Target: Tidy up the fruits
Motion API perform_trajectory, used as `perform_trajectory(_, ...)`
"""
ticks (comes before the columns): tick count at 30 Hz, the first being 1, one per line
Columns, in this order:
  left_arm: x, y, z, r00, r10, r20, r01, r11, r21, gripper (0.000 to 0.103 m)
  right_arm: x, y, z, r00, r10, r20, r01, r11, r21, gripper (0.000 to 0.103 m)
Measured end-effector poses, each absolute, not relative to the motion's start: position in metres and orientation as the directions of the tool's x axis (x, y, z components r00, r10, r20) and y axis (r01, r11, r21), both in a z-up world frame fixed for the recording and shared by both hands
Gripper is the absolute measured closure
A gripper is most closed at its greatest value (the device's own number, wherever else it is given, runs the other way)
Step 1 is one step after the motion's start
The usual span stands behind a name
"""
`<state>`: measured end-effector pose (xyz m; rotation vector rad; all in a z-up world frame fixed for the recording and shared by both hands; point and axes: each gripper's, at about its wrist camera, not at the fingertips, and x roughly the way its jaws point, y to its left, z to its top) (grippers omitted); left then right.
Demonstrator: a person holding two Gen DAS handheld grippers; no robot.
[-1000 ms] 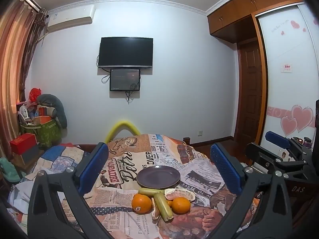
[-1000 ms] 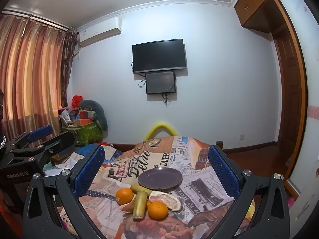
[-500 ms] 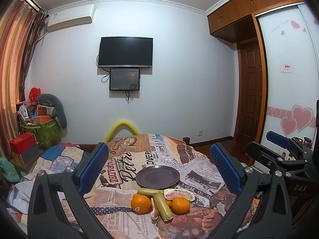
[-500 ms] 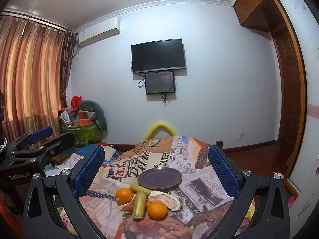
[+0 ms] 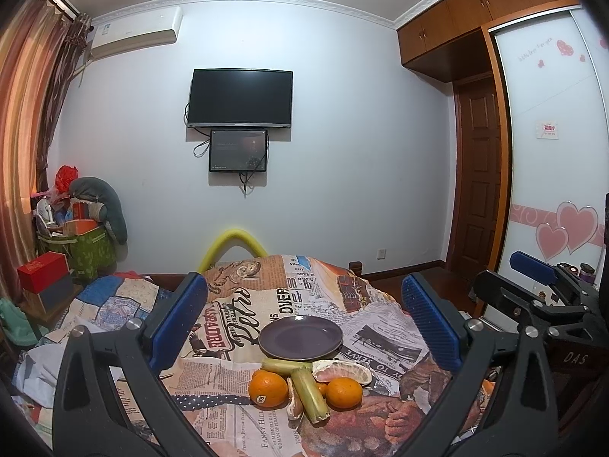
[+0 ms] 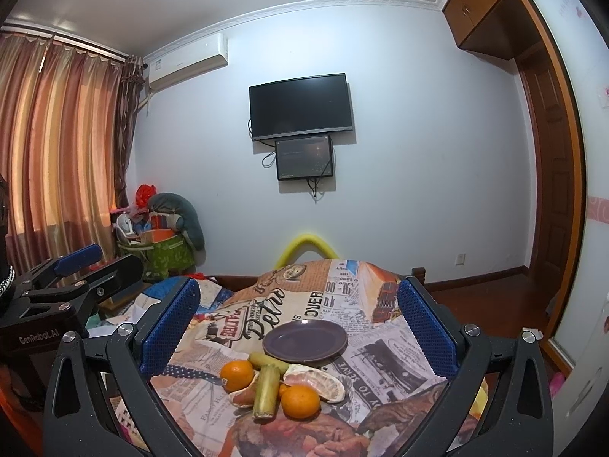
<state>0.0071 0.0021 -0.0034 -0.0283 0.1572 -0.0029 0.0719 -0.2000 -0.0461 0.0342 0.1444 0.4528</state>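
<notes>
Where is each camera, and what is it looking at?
Left wrist: on the left gripper, facing the plate and fruit; its blue fingers and the right gripper show.
Right wrist: on the right gripper, same way; the left gripper shows.
Both share plate, oranges, TV.

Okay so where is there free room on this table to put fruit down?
The purple plate is empty. The printed tablecloth lies bare right of the plate and beyond it. It is crowded just in front of the plate: two oranges, green stalks and peeled segments lie bunched together.
</notes>
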Motion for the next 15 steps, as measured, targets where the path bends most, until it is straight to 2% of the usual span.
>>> perform_trajectory(15,0.0085,0.0011,-0.0050,0.987,-0.012,-0.159,0.007,0.999,-0.032,0.000,0.0730,-0.2010,-0.0472,0.890,0.438,-0.128,-0.433,0.899,0.067,0.000)
